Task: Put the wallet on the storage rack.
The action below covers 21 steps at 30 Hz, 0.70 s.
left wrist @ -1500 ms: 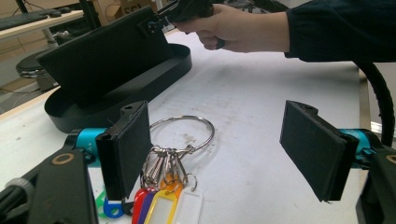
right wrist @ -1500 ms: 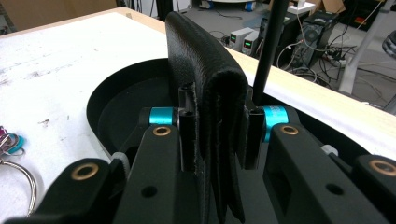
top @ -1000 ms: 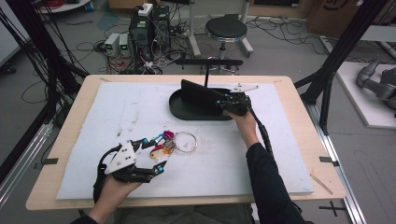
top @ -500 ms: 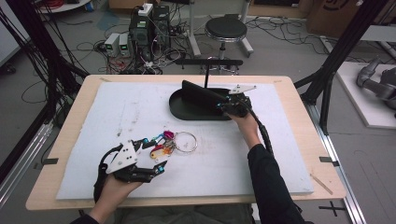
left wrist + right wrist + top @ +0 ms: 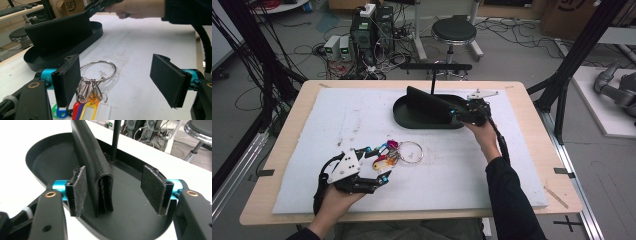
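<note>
Black wallet (image 5: pixel 96 172) upright between parted right fingers (image 5: pixel 79 190), seemingly touching left one.

We see a black folded wallet (image 5: pixel 96 173) standing upright on its edge in an oval black tray (image 5: pixel 50 160) far across the tabletop.

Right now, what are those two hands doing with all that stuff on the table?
A person works with a gripper in each hand. The right gripper has just been opening around a black wallet standing on edge in a black oval tray; the wallet sits between its fingers, one side touching, no longer squeezed. The left gripper is open by a metal key ring with colourful tags, not gripping it.
</note>
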Motion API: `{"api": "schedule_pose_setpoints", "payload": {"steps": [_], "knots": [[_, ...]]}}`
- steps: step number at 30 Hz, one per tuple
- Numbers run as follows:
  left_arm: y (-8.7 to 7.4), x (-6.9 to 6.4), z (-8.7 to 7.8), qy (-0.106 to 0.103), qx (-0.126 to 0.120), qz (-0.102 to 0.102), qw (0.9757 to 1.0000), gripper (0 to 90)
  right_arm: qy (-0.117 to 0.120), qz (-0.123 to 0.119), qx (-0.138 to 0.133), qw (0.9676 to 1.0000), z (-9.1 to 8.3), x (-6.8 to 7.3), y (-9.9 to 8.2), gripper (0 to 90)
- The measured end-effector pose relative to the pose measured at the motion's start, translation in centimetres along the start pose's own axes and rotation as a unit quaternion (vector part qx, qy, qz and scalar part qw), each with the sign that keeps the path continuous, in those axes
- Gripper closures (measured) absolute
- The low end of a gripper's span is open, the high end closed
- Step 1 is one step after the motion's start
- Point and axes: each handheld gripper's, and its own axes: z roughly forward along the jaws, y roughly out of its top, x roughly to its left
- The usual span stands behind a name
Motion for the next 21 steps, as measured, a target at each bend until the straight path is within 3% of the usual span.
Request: {"api": "schedule_pose_setpoints", "payload": {"steps": [3, 4, 7, 11, 21], "knots": [[0.0, 0.3, 0.2, 0.004, 0.001, -0.001, 1.0000, 24.6, 0.006, 0.002, -0.009, 0.9999, -1.7, -0.1, 0.1, 36.2], [0.0, 0.4, 0.3, 0.003, 0.001, -0.003, 1.0000, 24.7, 0.011, 0.001, -0.020, 0.9997, -3.0, -0.1, 0.1, 34.8], [0.1, 0.9, 0.5, 0.007, 0.004, -0.006, 1.0000, 24.7, 0.014, 0.002, -0.025, 0.9996, -4.2, -0.1, 0.0, 32.5], [0.0, 1.7, 1.0, 0.016, 0.007, -0.019, 0.9997, 24.7, 0.016, 0.006, -0.033, 0.9993, -7.1, 0.1, -1.1, 30.5], [-0.5, 3.5, 1.6, 0.029, 0.016, -0.037, 0.9988, 24.7, -0.013, 0.052, -0.068, 0.9962, -12.2, 0.4, -5.2, 27.1]]}}
